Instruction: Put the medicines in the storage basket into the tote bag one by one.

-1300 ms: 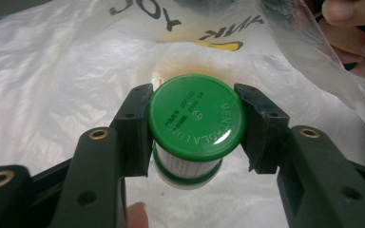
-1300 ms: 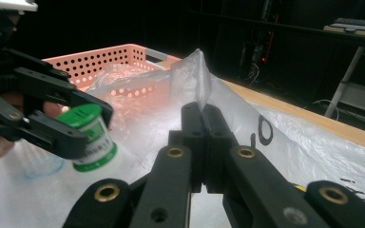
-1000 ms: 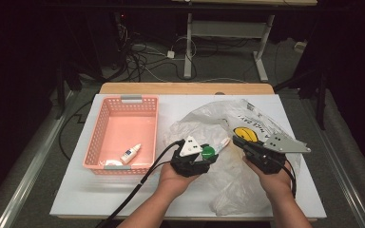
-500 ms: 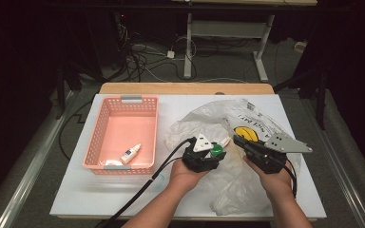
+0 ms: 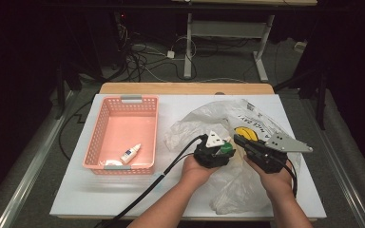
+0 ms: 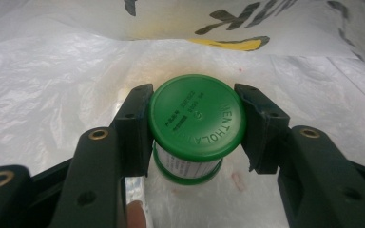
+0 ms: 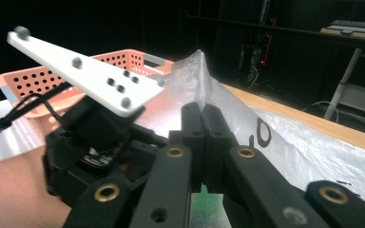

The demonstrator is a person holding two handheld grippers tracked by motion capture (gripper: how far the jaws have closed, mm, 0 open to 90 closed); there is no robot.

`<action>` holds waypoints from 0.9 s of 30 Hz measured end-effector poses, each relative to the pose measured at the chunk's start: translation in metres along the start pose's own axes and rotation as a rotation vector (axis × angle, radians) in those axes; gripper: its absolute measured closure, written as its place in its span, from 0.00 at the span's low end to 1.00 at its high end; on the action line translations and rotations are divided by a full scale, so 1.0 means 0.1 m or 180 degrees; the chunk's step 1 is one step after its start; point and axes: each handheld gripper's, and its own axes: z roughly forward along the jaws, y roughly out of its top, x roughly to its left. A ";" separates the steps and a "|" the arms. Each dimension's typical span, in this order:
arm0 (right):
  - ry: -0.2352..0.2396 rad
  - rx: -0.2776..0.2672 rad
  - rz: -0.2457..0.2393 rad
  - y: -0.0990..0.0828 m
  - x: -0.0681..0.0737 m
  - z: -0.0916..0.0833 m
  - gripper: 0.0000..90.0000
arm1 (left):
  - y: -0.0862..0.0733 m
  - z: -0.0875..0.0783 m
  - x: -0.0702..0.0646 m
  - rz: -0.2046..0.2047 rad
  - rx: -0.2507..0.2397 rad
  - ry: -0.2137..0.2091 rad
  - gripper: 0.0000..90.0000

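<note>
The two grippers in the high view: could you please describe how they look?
Each is a black handheld tool. The left tool carries a white three-cornered plate dotted with small round markers and trails a thick black cable toward the bottom edge. The right tool carries a grey three-cornered plate and a thinner black cable. Both jaw pairs show brass-coloured rivets. The person's forearms are bare.

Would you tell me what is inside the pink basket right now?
A small white dropper bottle lies on the pink basket floor near the front wall, with a pale item beside it, too unclear to identify because the wall partly covers it.
</note>
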 end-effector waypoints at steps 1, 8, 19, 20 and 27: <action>0.0003 0.0002 -0.0002 0.00 0.00 0.00 1.00 | 0.00 0.02 0.00 0.0003 0.0006 -0.0005 0.55; 0.0001 -0.0003 0.0002 0.00 -0.01 -0.01 1.00 | -0.01 0.14 0.00 0.0024 0.0045 0.0034 0.55; 0.0007 -0.0002 0.0009 -0.01 -0.01 -0.01 1.00 | -0.05 0.24 0.01 -0.0020 0.0153 0.0033 0.55; 0.0008 -0.0001 0.0000 -0.01 -0.01 -0.01 1.00 | -0.06 0.24 0.01 -0.0022 0.0156 0.0030 0.55; -0.0002 -0.0003 -0.0001 -0.01 -0.01 -0.01 1.00 | -0.02 0.18 -0.01 0.0013 0.0108 0.0011 0.45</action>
